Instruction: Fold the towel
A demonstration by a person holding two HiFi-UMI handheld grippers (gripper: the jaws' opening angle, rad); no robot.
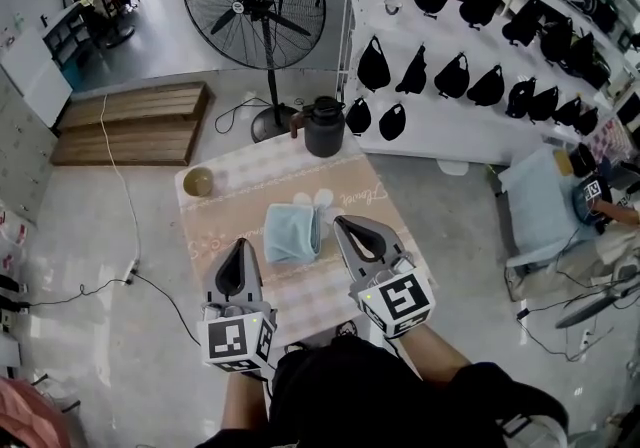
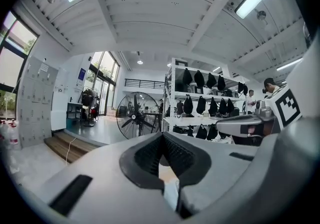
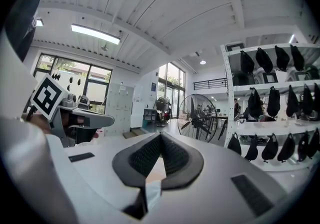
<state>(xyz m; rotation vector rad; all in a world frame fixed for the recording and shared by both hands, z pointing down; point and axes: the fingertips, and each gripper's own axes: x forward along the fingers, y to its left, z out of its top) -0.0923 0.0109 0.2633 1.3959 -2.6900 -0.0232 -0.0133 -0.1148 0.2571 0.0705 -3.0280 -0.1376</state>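
1. The towel point(image 1: 292, 233) lies mid-surface as a compact folded bundle; the folding looks finished.
2. The left claw point(image 1: 241, 244) and right claw point(image 1: 341, 223) flank it, both closed tight on nothing, apparently parked clear of it.
3. The surface point(image 1: 215, 236) wears a pale checked cloth; a small bowl point(image 1: 198, 181) and a dark kettle point(image 1: 323, 126) sit at its far end.
4. Beyond stand a fan point(image 1: 255, 1), a wooden pallet point(image 1: 130, 121) and shelves of black bags point(image 1: 450, 76).

- In each gripper view, the left claw point(image 2: 162, 138) or right claw point(image 3: 160, 137) hides nearly all of the surface point(image 1: 232, 198).
- Our body point(image 1: 350, 391) hides its near edge.
- Its writing point(image 1: 362, 194) is too small for us to read.
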